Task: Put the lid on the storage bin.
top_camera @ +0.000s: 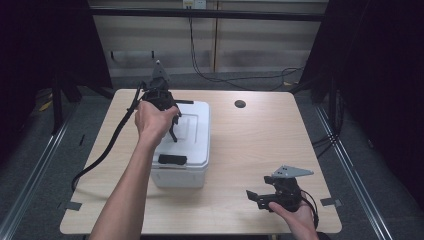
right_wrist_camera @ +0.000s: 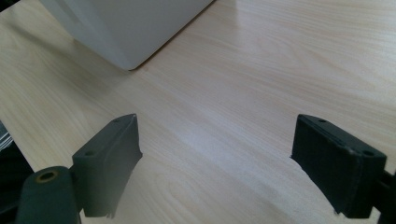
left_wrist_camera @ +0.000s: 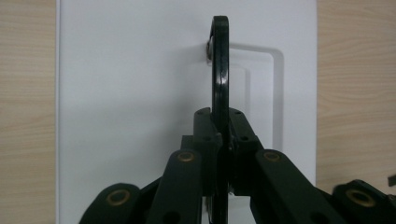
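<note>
Left gripper view: left gripper [left_wrist_camera: 219,154] pinches the black carry handle [left_wrist_camera: 220,70], raised upright off the white storage box [left_wrist_camera: 130,93] lid for lifting. Right gripper [right_wrist_camera: 215,158] spread wide, idle above the table [right_wrist_camera: 261,70].

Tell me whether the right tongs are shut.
No: in the right gripper view the right tongs stand wide apart over bare table, holding nothing.

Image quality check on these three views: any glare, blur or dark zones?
High view: dark sides, table evenly lit, box casting a soft shadow. Left gripper view: glare streak on the black handle, white lid near blown out. Right gripper view: right gripper pads slightly soft, wood grain sharp.
</note>
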Demonstrator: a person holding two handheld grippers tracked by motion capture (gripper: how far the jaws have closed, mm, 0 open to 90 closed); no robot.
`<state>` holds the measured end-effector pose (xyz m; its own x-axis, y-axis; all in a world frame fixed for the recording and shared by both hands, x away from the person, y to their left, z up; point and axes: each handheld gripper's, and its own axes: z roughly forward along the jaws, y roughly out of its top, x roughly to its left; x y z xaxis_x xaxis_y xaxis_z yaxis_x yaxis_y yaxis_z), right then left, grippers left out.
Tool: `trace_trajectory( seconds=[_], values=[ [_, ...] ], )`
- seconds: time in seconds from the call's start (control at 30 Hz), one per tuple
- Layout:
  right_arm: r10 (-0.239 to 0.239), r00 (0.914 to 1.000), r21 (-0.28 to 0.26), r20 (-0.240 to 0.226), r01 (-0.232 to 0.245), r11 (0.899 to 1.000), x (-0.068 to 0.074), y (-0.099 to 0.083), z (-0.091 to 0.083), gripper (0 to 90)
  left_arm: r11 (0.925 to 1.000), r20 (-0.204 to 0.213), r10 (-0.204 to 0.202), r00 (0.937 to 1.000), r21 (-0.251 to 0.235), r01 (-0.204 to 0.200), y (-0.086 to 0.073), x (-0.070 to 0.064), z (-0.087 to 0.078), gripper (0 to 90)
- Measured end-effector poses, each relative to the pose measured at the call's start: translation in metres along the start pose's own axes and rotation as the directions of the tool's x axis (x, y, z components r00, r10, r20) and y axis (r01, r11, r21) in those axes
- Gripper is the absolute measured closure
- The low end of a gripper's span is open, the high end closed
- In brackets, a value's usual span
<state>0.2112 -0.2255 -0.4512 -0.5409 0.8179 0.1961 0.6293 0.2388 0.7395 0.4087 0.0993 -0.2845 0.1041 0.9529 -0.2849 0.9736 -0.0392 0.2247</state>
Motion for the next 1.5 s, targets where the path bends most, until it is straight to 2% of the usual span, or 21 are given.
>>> trace_trajectory(
  seconds=[0.2,0.43,0.47,0.5,0.67,0.8,0.9,0.93,1.03,1.07,1.5],
  values=[
    [-0.002,1.0000,0.000,-0.003,0.002,1.000,0.000,0.000,0.000,14.4,0.9999,-0.021,-0.009,0.9997,-0.006,0.009,-0.001,-0.001,0.006,84.7],
    [-0.006,1.0000,0.000,-0.004,0.006,1.000,0.000,0.000,0.000,14.5,0.9998,-0.021,-0.019,0.9996,-0.008,0.019,-0.002,0.000,0.005,84.7],
    [-0.003,1.0000,0.002,-0.003,0.003,1.000,0.000,0.000,0.000,14.4,0.9993,-0.020,-0.031,0.9993,-0.018,0.031,-0.002,0.000,0.006,84.7],
    [-0.003,1.0000,0.001,-0.005,0.003,1.000,0.000,0.000,0.000,14.4,0.9999,-0.019,-0.015,0.9997,-0.007,0.015,-0.002,0.001,0.007,84.7],
    [-0.002,1.0000,0.002,-0.005,0.002,1.000,0.000,0.000,0.000,14.4,0.9994,-0.021,-0.034,0.9992,-0.006,0.034,-0.003,0.001,0.010,84.6],
    [-0.005,1.0000,0.000,-0.006,0.005,1.000,0.000,0.000,0.000,14.4,0.9998,-0.024,-0.016,0.9996,-0.009,0.016,-0.003,0.002,0.010,84.5],
    [-0.006,1.0000,0.001,-0.007,0.006,1.000,0.000,0.000,0.000,14.4,0.9999,-0.020,-0.017,0.9997,0.002,0.017,-0.002,0.004,0.010,84.5],
    [-0.005,1.0000,0.001,-0.006,0.005,1.000,0.000,0.000,0.000,14.4,0.9994,-0.016,-0.034,0.9993,-0.006,0.034,-0.003,0.004,0.011,84.5],
    [-0.003,1.0000,0.002,-0.005,0.003,1.000,0.000,0.000,0.000,14.4,0.9996,-0.011,-0.027,0.9996,0.006,0.027,-0.002,0.008,0.012,84.5],
    [-0.004,1.0000,0.001,-0.005,0.004,1.000,0.000,0.000,0.000,14.4,0.9993,-0.009,-0.038,0.9992,0.005,0.038,-0.002,0.008,0.014,84.6],
    [-0.004,1.0000,0.003,-0.006,0.004,1.000,0.000,0.000,0.000,14.5,0.9993,-0.007,-0.026,0.9996,0.026,0.026,0.000,0.008,0.018,84.1]
  ],
)
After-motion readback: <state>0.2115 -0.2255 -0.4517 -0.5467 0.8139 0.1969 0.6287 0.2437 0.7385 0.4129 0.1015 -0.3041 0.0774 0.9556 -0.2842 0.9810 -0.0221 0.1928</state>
